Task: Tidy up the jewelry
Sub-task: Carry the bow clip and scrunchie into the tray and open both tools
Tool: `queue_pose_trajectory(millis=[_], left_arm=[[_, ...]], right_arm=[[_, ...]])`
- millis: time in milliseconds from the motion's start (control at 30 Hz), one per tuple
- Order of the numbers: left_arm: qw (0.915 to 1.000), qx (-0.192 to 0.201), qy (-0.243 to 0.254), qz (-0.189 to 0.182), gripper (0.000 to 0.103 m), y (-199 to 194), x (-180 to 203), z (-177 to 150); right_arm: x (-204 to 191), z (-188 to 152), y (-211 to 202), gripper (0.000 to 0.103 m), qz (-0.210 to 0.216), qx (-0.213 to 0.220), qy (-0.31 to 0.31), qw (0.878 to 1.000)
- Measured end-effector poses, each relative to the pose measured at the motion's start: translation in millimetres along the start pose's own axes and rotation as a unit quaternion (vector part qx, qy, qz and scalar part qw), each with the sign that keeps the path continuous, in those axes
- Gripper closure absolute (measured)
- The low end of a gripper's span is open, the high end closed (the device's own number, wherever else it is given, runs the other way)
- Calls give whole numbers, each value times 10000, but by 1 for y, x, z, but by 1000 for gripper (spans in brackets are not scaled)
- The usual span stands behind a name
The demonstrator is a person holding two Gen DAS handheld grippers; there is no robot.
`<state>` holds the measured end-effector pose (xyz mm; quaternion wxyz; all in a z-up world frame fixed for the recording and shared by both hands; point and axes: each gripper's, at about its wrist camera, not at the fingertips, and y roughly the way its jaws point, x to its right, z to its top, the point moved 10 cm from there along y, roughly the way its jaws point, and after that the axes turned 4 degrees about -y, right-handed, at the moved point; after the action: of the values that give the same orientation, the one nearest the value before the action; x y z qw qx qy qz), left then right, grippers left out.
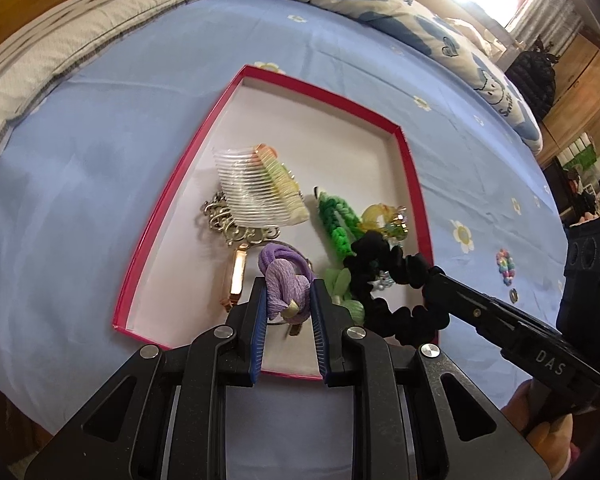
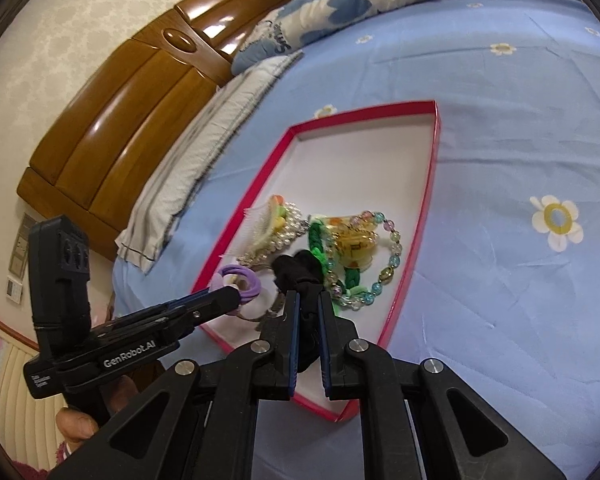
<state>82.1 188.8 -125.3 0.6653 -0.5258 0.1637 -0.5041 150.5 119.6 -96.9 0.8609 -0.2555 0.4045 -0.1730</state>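
Two grippers over a red-rimmed box [image 1: 414,184] of hair things on a blue bedsheet [image 1: 100,168].

The box holds a clear comb [image 1: 252,192], a green braided tie [image 1: 336,220] and a bead bracelet [image 2: 384,276] – near its front edge, the left gripper [image 1: 289,300] is clamped on a purple hair tie [image 1: 284,276], and the right gripper [image 2: 308,300] pinches a black scrunchie [image 1: 384,276] – both items held over the box's near end.

The comb [image 1: 260,192] hides part of the gold brooch [image 1: 236,224]; the scrunchie [image 1: 384,276] covers the beads
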Motion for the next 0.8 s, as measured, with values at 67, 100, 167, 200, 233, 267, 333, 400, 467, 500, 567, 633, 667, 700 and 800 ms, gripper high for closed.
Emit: queue_pose_trajectory(millis=[67, 100, 167, 200, 233, 267, 333, 400, 467, 500, 567, 633, 667, 700, 800], left_arm=[[10000, -49, -37, 32, 84, 4, -3, -1], [9999, -73, -66, 56, 84, 6, -5, -1], [9998, -130, -110, 62, 83, 10, -8, -3], [9998, -166, -137, 47, 83, 11, -9, -4], [9997, -180, -136, 44, 82, 12, -9, -5], [9997, -187, -124, 59, 81, 12, -9, -6], [9997, -204, -102, 74, 78, 13, -8, -7], [9997, -206, -77, 102, 75, 13, -7, -7], [9997, -207, -53, 131, 75, 13, -6, -6], [9997, -208, -45, 144, 75, 13, -5, -7], [9996, -220, -46, 146, 74, 13, -5, -6], [9996, -233, -44, 149, 73, 13, -5, -6], [9996, -246, -53, 143, 72, 13, -5, -6], [9996, -252, -59, 144, 71, 13, -5, -6], [9995, -254, -60, 151, 69, 13, -4, -5]], right_arm=[[3, -1, 4, 95, -63, -48, -19, 10000], [4, -1, 6, 95, -89, -65, -29, 9999], [6, -1, 10, 95, -167, -106, -71, 9998], [7, -2, 11, 94, -207, -116, -91, 9997], [8, -2, 13, 93, -230, -124, -102, 9996], [9, -2, 14, 91, -258, -141, -104, 9995], [11, -2, 15, 90, -269, -173, -97, 9994], [13, -2, 15, 89, -287, -172, -94, 9994], [14, -2, 15, 89, -275, -175, -70, 9994], [15, -2, 15, 88, -267, -177, -51, 9995], [16, -2, 13, 85, -255, -170, -18, 9995], [16, -1, 12, 80, -233, -159, 13, 9996], [16, 0, 11, 80, -233, -146, 21, 9996], [17, 0, 10, 79, -225, -138, 25, 9996], [16, 1, 7, 74, -201, -98, 37, 9997]])
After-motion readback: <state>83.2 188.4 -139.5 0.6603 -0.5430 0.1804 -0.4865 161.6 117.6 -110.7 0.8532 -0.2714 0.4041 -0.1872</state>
